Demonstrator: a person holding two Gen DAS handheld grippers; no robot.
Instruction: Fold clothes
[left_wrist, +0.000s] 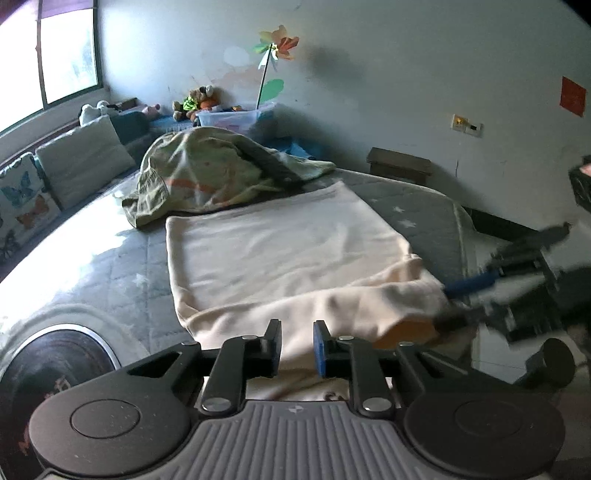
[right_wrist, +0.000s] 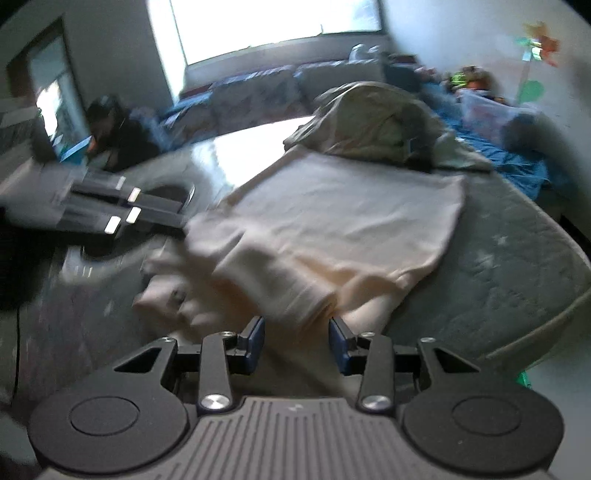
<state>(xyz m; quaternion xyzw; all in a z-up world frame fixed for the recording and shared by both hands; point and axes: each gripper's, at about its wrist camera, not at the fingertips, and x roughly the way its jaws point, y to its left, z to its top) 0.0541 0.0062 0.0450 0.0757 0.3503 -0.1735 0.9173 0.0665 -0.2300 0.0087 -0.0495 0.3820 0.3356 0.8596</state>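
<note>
A cream garment (left_wrist: 288, 251) lies spread flat on the grey bed (left_wrist: 110, 266), and its near edge is bunched into a raised ridge. My left gripper (left_wrist: 297, 328) sits at that near edge with its fingers drawn in on the cloth, which fills the narrow gap between them. My right gripper (right_wrist: 297, 325) is open over the garment (right_wrist: 351, 218), with a thick fold lying between its spread fingers. In the left wrist view the right gripper (left_wrist: 458, 299) shows blurred at the garment's right corner. In the right wrist view the left gripper (right_wrist: 177, 219) touches its left edge.
A heap of green and orange bedding (left_wrist: 207, 173) lies just behind the garment. Pillows (left_wrist: 81, 158) line the left side, while a plastic bin (left_wrist: 232, 118) and soft toys (left_wrist: 199, 99) stand by the far wall. A dark round object (left_wrist: 55, 365) lies at near left. The bed's edge (right_wrist: 546, 314) drops off at right.
</note>
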